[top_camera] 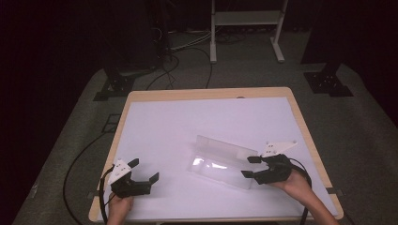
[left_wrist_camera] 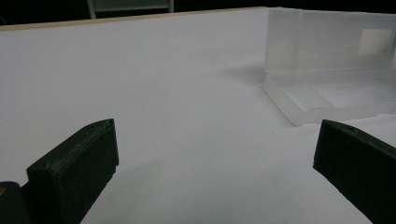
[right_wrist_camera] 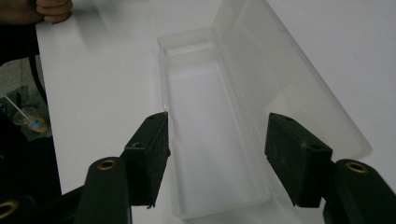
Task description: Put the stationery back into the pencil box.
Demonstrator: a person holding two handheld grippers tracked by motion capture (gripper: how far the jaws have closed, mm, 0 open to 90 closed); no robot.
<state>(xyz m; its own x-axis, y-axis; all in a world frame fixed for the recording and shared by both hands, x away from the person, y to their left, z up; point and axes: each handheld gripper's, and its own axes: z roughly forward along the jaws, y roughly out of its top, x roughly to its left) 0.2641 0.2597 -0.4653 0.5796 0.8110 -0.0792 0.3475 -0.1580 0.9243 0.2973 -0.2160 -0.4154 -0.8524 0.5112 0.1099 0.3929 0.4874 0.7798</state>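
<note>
A long clear plastic box (top_camera: 220, 164) lies open on the white table top (top_camera: 187, 126), its lid standing up along the far side. Nothing lies inside the box (right_wrist_camera: 205, 135). My right gripper (top_camera: 252, 167) is open at the box's right end, one jaw on each side of the tray's end in the right gripper view (right_wrist_camera: 217, 140). My left gripper (top_camera: 143, 170) is open at the near left of the table, apart from the box. In the left gripper view the box (left_wrist_camera: 327, 65) stands ahead to the right, beyond the gripper (left_wrist_camera: 215, 154).
The table's wooden rim (top_camera: 211, 93) borders the white sheet. Cables (top_camera: 80, 159) trail over the grey floor to the left. A white frame (top_camera: 246, 28) and dark stand bases (top_camera: 328, 82) are beyond the far edge. A hand (right_wrist_camera: 44, 9) rests at the table's edge.
</note>
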